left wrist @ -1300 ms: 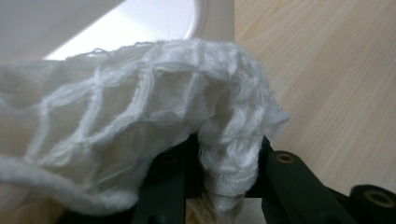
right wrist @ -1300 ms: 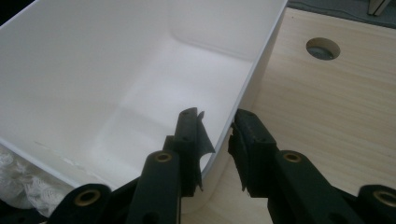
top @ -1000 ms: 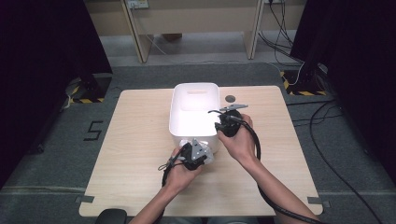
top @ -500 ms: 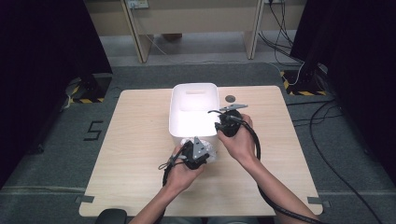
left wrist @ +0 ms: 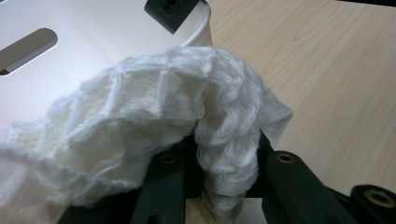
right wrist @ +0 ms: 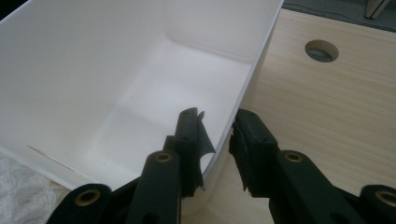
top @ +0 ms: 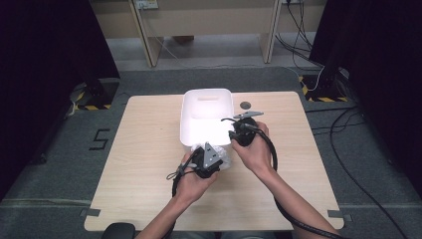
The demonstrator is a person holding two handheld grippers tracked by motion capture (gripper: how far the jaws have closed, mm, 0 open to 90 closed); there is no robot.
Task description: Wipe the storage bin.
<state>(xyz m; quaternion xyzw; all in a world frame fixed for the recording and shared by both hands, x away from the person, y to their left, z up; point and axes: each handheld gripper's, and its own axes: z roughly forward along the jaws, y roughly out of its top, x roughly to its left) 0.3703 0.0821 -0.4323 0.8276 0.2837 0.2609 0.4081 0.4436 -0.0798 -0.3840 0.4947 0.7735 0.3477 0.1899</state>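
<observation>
left gripper view: cloth (left wrist: 154, 116) in tongs (left wrist: 212, 186)

white cloth (left wrist: 140, 126) hides the left tongs' (left wrist: 224, 186) tips.

Light falls from overhead onto the worktop (top: 149, 189), leaving it evenly bright, while both sides of the room sink into near black. The white bin (top: 206, 107) glares so strongly in the high view that its inner walls lose detail. Shadows under the hands are short and soft. In the left gripper view the white cloth (left wrist: 140, 121) is sharp, the wood behind slightly soft. In the right gripper view the nearest tongs (right wrist: 212, 140) blur a little at the bottom edge.
</observation>
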